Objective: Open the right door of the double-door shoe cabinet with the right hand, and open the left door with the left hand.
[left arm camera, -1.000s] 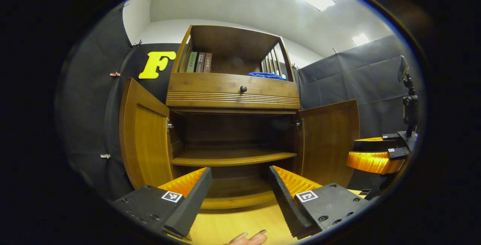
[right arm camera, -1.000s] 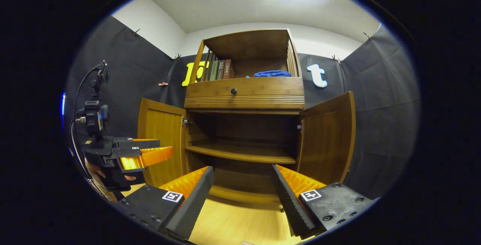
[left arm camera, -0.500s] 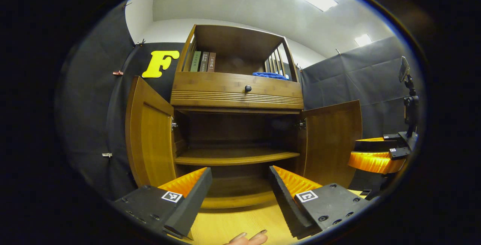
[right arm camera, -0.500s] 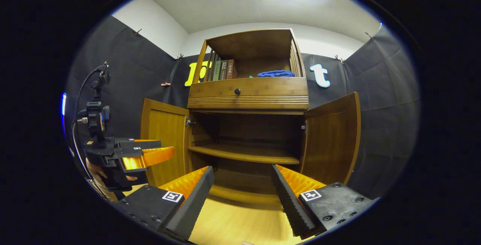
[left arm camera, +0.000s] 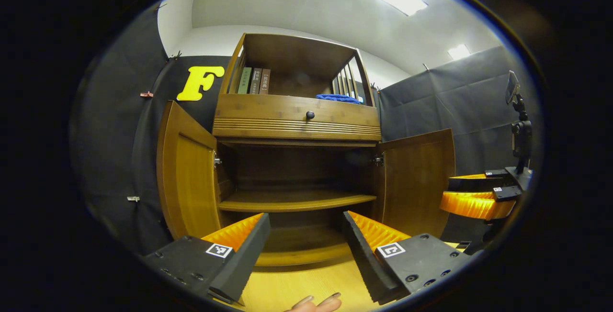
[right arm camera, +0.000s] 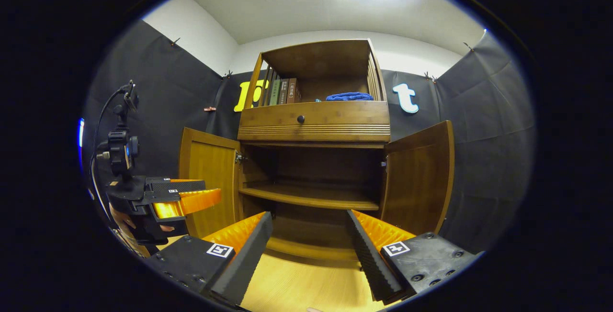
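The wooden shoe cabinet (left arm camera: pixel 297 123) (right arm camera: pixel 313 128) stands ahead with both lower doors swung wide. Its left door (left arm camera: pixel 184 175) (right arm camera: pixel 210 183) and right door (left arm camera: pixel 416 178) (right arm camera: pixel 419 178) hang outward, baring a dark inside with one shelf (left arm camera: pixel 294 201) (right arm camera: pixel 311 197). My left gripper (left arm camera: pixel 306 245) is open, well back from the cabinet, holding nothing. My right gripper (right arm camera: pixel 310 245) is open too, also back from it and holding nothing. In the right gripper view the left gripper (right arm camera: pixel 184 199) shows at the left; in the left gripper view the right gripper (left arm camera: pixel 471 197) shows at the far right.
A drawer with a dark knob (left arm camera: pixel 310 115) sits above the doors. The top shelf holds upright books (left arm camera: pixel 254 81) and a blue cloth (left arm camera: pixel 337 97). Light wooden floor (left arm camera: pixel 306 288) lies below. Fingertips of a hand (left arm camera: pixel 316 302) peek in at the bottom.
Both views drift slightly; the doors stay open and both grippers stay open, back from the cabinet.
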The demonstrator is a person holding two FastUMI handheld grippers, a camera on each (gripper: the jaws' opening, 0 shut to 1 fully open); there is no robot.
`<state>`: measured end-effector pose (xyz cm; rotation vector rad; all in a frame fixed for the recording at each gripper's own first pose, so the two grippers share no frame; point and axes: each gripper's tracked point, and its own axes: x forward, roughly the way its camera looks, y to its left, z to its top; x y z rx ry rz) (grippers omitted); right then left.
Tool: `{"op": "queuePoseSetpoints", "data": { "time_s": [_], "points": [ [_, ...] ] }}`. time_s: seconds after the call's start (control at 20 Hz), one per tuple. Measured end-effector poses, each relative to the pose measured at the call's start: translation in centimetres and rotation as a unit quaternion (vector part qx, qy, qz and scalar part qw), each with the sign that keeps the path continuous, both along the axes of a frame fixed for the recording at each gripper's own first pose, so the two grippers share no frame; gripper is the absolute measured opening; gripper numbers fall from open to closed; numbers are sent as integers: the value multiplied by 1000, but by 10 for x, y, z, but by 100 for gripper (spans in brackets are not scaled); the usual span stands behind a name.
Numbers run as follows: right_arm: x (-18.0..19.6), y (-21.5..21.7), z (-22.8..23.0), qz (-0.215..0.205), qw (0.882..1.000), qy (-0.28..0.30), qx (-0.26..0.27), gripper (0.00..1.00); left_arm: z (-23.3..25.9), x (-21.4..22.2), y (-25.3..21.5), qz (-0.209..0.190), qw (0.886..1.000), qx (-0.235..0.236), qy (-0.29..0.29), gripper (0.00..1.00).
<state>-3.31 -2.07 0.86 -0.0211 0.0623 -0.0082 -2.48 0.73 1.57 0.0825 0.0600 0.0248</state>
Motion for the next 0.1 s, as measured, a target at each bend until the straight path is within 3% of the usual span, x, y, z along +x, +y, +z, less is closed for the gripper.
{"op": "queuePoseSetpoints", "data": {
  "time_s": [0.1],
  "points": [
    [0, 0, 0, 0, 1000, -1, 1, 97, 0, 0, -1, -2, 1000, 0, 0, 94]
  ]
}}
